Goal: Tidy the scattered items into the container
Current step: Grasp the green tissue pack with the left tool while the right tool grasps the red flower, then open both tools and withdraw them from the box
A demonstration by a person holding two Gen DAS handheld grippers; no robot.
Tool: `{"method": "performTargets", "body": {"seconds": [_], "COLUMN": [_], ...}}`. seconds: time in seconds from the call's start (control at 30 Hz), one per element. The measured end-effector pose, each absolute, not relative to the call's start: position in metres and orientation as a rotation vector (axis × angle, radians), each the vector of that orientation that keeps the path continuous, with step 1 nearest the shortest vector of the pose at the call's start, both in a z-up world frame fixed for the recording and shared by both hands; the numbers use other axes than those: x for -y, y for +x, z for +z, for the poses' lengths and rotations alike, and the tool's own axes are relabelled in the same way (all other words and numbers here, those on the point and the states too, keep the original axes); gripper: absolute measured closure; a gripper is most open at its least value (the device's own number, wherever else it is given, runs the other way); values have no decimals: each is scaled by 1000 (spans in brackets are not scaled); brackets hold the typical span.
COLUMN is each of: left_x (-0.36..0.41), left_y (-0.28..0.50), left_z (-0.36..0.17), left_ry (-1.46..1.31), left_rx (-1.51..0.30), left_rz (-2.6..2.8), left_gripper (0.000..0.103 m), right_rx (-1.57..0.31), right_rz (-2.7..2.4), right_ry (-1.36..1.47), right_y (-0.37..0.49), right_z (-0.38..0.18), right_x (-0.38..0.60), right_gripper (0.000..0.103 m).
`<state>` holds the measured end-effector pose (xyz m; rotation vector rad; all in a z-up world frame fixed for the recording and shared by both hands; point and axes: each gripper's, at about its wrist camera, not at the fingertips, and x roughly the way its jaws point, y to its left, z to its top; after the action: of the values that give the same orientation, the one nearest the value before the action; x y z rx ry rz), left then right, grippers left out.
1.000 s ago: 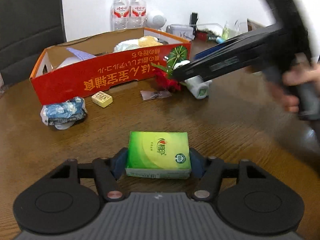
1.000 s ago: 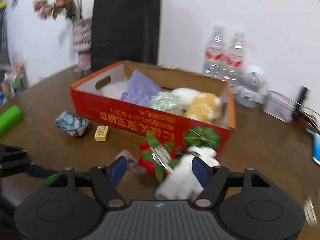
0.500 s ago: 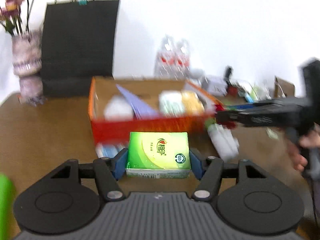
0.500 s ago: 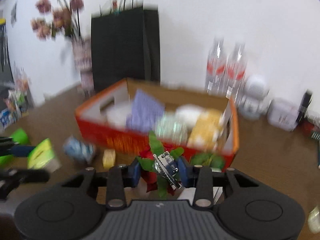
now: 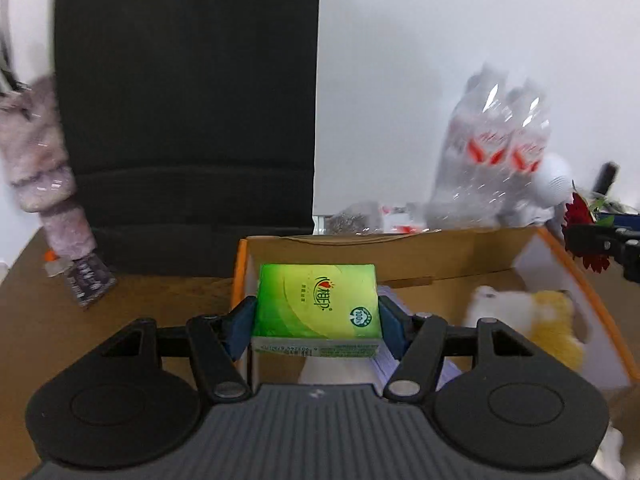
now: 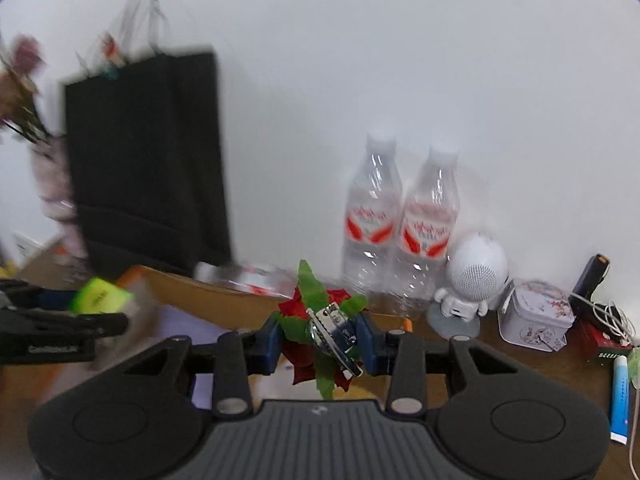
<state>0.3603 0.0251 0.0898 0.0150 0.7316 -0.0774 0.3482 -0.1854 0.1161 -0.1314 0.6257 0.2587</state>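
Observation:
My left gripper (image 5: 316, 316) is shut on a green tissue pack (image 5: 316, 304) and holds it above the left end of the orange cardboard box (image 5: 460, 252). The box holds a lilac paper (image 5: 400, 356) and a white and yellow plush toy (image 5: 532, 320). My right gripper (image 6: 320, 340) is shut on a red flower hair clip with green leaves (image 6: 316, 332), held above the box's back wall (image 6: 224, 296). The clip shows at the right edge of the left wrist view (image 5: 584, 224). The tissue pack shows at the left of the right wrist view (image 6: 100, 296).
A black paper bag (image 5: 188, 120) and a vase wrapped in pink (image 5: 44, 176) stand behind the box to the left. Two water bottles (image 6: 400, 220), a white robot speaker (image 6: 472, 280), a tin (image 6: 536, 320) and a tube (image 6: 620, 396) sit at the back right.
Both grippers have risen from the table to above the box. The left carries the tissue pack. The right closed on the flower clip and lifted it off the table.

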Motion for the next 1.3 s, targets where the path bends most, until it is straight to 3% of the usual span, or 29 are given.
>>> {"method": "performTargets", "body": {"seconds": [0.1,0.23,0.43,0.5,0.57,0.83,1.3], "left_x": [-29,-28,-15,-16,-18,-24,-1], "left_y": [383,388,377,368,360,294,165], "left_z": [72,69,91,100,110,147,207], "left_ry": [-8,-42,46,56,65,16,19], "left_rx": [-737,-734,-739,-755,-795,-880,-725], "left_rz": [-21,-92,-59,-42,-14,-30,-78], "left_gripper": [33,0,0,0,0,0,0], "right_rx": [-670,-723,-788,-807,-847,-1001,-911], "right_rz": [255,229,232,225,236,297,374], "right_ry": [-117,-140,-88,-14,50,107,76], "right_y": [382,404,401,397,394,327,191], "right_z": [86,54,57,73,86,117,188], "right_x": [188,186,194,203,211,220,212], "right_gripper": [66,56,45,30,25,20,9]}}
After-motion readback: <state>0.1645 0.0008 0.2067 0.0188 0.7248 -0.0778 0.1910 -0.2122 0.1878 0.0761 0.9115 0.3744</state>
